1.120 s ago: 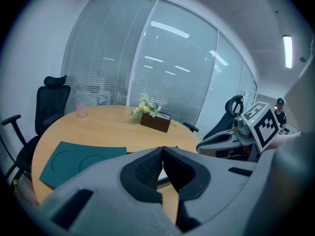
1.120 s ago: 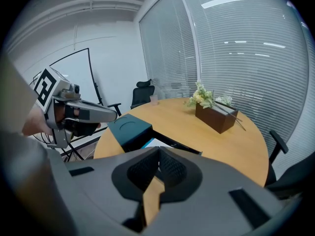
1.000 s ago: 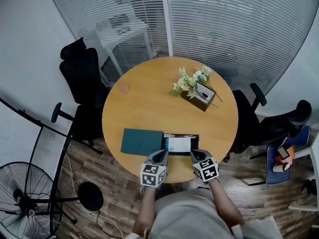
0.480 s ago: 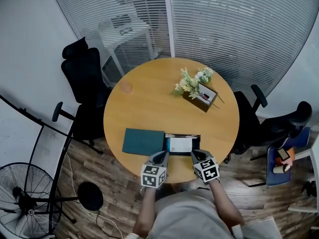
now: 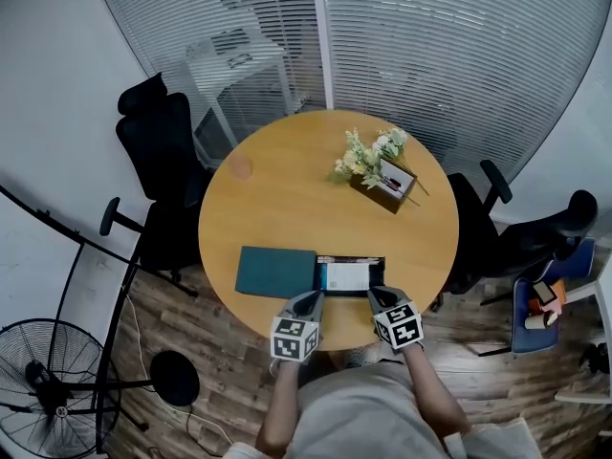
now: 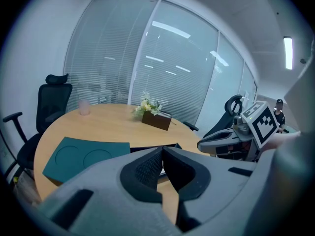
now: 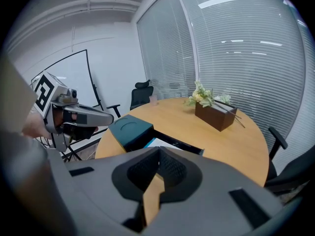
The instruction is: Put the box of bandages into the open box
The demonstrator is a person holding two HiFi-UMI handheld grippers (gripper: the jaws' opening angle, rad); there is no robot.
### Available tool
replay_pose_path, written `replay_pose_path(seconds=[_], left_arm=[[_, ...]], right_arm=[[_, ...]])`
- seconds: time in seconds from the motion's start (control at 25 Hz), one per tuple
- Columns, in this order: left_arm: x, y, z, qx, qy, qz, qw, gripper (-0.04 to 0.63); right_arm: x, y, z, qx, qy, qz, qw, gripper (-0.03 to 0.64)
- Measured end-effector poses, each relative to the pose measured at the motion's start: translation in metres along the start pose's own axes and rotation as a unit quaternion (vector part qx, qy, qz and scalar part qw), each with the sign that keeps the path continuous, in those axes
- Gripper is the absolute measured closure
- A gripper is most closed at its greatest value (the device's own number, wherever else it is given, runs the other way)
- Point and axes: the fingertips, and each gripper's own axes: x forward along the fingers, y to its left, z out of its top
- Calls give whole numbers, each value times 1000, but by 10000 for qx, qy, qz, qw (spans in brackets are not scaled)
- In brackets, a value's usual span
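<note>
Left gripper (image 5: pixel 311 300) and right gripper (image 5: pixel 375 295) are closed tight, empty. The bandage box (image 5: pixel 345 276), lying in the open box (image 5: pixel 350 259), is judged light, crushable, best gripped across its sides.

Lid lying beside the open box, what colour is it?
Dark teal; the lid shows best in the head view.

The room is evenly bright, in a cool light. The ceiling lamps (image 6: pixel 288 53) reflect as pale streaks on the glass wall (image 6: pixel 167 73). The bench (image 5: pixel 287 208) carries only soft shadows. Both gripper views bend strongly and turn black at the corners. My left fingers (image 6: pixel 147 173), close to the lens, are blurred.
</note>
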Motion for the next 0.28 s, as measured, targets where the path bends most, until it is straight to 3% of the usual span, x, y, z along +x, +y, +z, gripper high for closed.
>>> replay_pose_path(seconds=[0.28], left_arm=[[-3,3,0,-5,-6,6,10000,584]], right_arm=[[1,3,3,2,-17,7,10000,618]])
